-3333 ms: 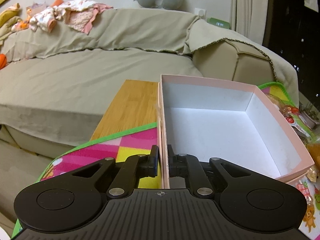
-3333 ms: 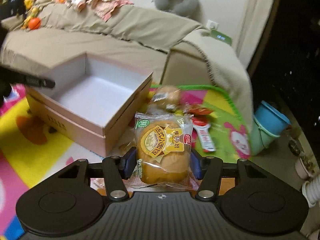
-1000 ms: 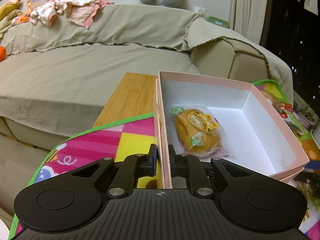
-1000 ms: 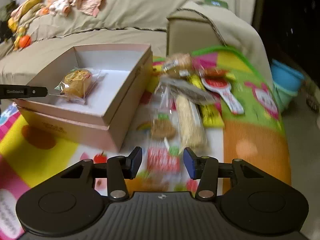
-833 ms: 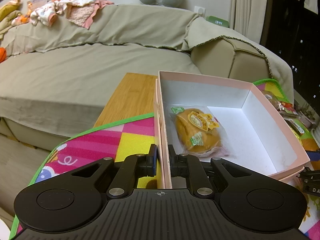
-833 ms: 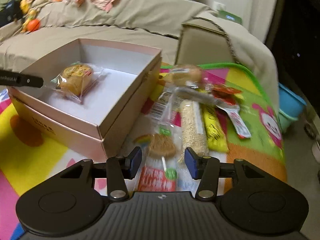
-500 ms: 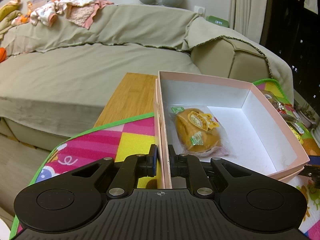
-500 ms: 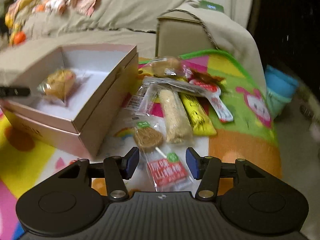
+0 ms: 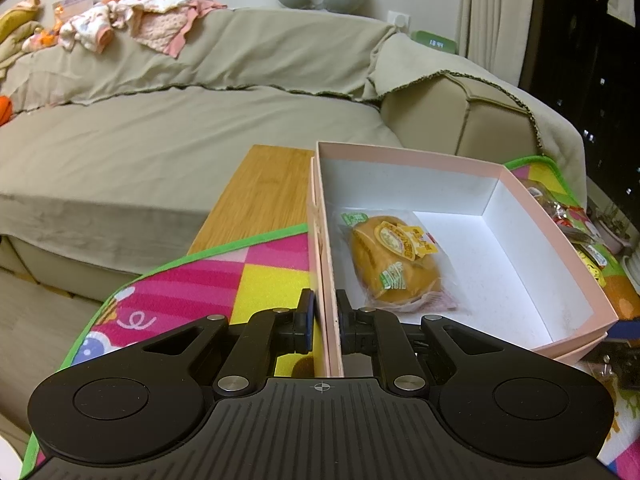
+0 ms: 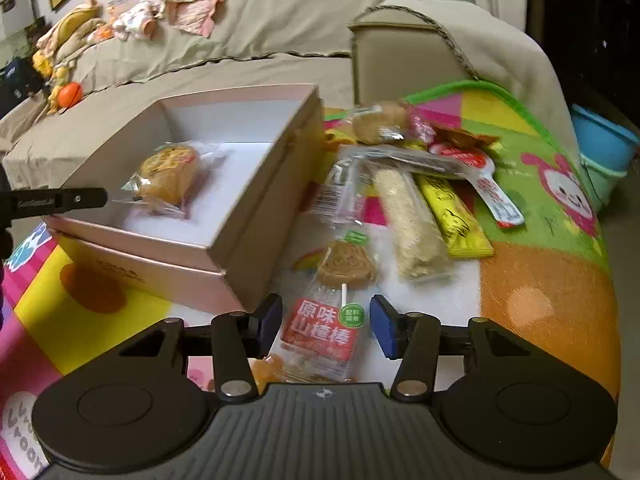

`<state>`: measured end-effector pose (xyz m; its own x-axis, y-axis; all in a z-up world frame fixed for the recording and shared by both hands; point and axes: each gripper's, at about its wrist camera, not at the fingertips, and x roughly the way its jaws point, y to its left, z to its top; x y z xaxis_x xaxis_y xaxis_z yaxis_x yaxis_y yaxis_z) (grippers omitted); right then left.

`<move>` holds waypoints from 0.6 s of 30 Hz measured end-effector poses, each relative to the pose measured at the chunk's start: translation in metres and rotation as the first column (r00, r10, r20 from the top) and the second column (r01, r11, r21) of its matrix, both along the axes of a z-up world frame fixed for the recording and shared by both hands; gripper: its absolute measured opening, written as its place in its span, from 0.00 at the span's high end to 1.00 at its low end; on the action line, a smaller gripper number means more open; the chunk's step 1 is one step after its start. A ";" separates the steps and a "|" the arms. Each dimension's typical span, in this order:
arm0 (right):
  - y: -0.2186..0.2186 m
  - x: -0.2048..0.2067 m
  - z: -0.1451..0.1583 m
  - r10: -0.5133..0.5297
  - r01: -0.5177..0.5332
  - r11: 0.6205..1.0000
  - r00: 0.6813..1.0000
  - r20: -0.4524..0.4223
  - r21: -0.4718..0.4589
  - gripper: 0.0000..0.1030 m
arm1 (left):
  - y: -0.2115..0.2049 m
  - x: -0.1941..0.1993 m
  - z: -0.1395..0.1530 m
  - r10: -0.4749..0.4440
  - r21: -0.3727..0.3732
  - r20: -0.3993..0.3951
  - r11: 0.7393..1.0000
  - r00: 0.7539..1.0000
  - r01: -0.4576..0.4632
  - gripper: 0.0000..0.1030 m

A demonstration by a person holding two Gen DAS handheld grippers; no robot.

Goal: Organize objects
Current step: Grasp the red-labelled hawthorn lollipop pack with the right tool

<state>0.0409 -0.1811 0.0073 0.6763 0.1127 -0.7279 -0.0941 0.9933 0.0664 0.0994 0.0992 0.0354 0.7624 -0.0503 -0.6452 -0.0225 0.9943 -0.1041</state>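
Note:
My left gripper (image 9: pixel 325 312) is shut on the near left wall of the open pink box (image 9: pixel 400 156). A wrapped golden bun (image 9: pixel 394 264) lies inside on the white floor. In the right wrist view the box (image 10: pixel 256 184) stands at left with the bun (image 10: pixel 168 174) in it. My right gripper (image 10: pixel 326 322) hovers low over a lollipop packet (image 10: pixel 348 268) with a red label. Its jaws are closing, the packet lies between the blue pads, and neither pad touches it.
Right of the box lie a pale grain bar (image 10: pixel 408 220), a yellow bar (image 10: pixel 452 216), a red-and-white packet (image 10: pixel 480 176) and a small wrapped bun (image 10: pixel 380 122) on the colourful mat (image 10: pixel 540 280). A beige sofa (image 9: pixel 160 128) is behind. A blue bucket (image 10: pixel 600 148) stands far right.
The bun that my right gripper carried now lies in the box. The right gripper has since swung over the loose snacks and come down around the lollipop packet. The left gripper kept still.

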 end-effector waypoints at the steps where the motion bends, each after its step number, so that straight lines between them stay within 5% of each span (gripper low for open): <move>1: 0.002 0.003 0.000 -0.003 0.004 1.000 1.000 0.011 -0.016 0.53 | -0.001 0.000 0.000 -0.001 -0.001 0.000 1.000 1.000 0.001 0.88; 6: 0.005 0.018 -0.009 -0.018 0.021 0.998 0.999 0.045 -0.060 0.51 | 0.000 0.000 0.000 -0.001 0.003 -0.001 1.000 1.000 0.001 0.88; 10: 0.007 0.013 -0.003 -0.003 0.004 0.999 1.000 0.011 -0.050 0.66 | -0.001 -0.001 0.001 0.003 0.010 0.002 1.000 1.000 -0.003 0.88; 18: 0.006 -0.053 0.055 -0.016 0.017 0.999 1.000 0.015 -0.051 0.67 | -0.004 0.000 0.001 -0.001 0.027 -0.003 1.000 1.000 0.001 0.89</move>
